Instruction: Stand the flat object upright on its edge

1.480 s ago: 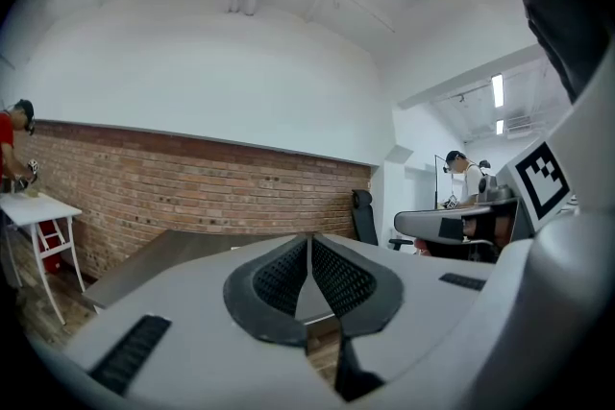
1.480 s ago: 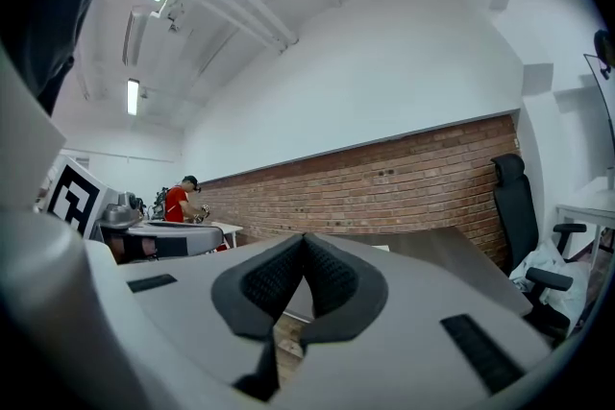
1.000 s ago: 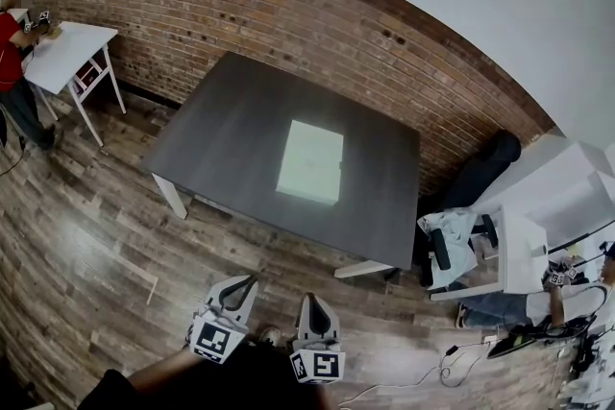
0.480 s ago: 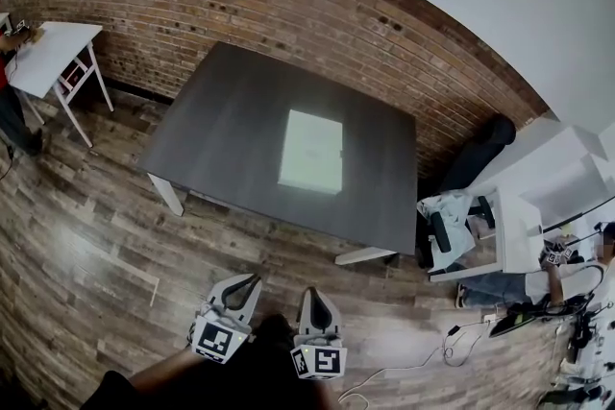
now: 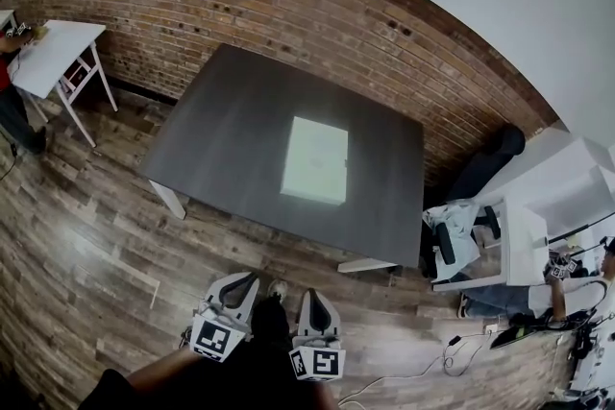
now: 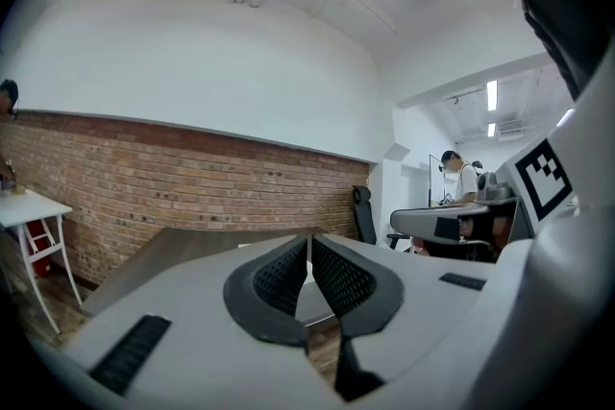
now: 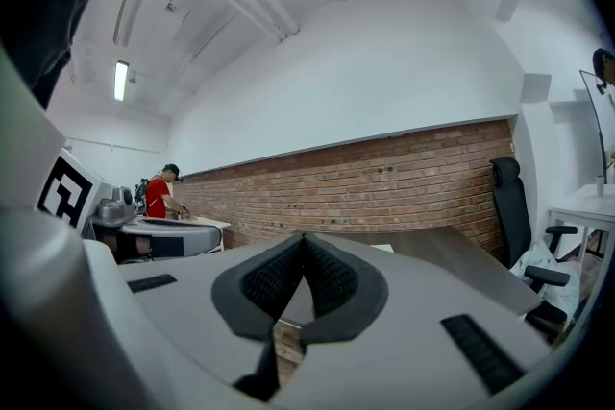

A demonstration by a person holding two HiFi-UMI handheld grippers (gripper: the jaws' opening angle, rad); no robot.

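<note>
Since the left hand-held gripper [image 5: 242,284] and the right hand-held gripper [image 5: 313,299] both hang low in front of the person, well short of the worktop [image 5: 221,130], the task looks not yet begun. I judge this to be the approach step. In each gripper's own view the jaws are pressed together with nothing between them, so both are closed and empty. The flat object [image 5: 315,160] lies flat near the middle of the worktop, a little toward its right side, untouched and well apart from both grippers.

The next move probably calls for stepping up to the worktop, opening at least 1 pair of jaws and reaching for an edge. Because the object seems to sit flush, 1 gripper may need to tip up a long side while the other steadies it.

The object is a pale, whitish-green rectangle with crisp corners. Whether it is a thin slab or a shallow box I cannot tell. The worktop is dark grey, smooth and matte, on white legs [image 5: 171,197]. The pads [image 6: 283,276] are black and ribbed, set in smooth grey shells. Wood planks cover the floor [image 5: 86,235], and the wall [image 5: 288,10] is red brick
</note>
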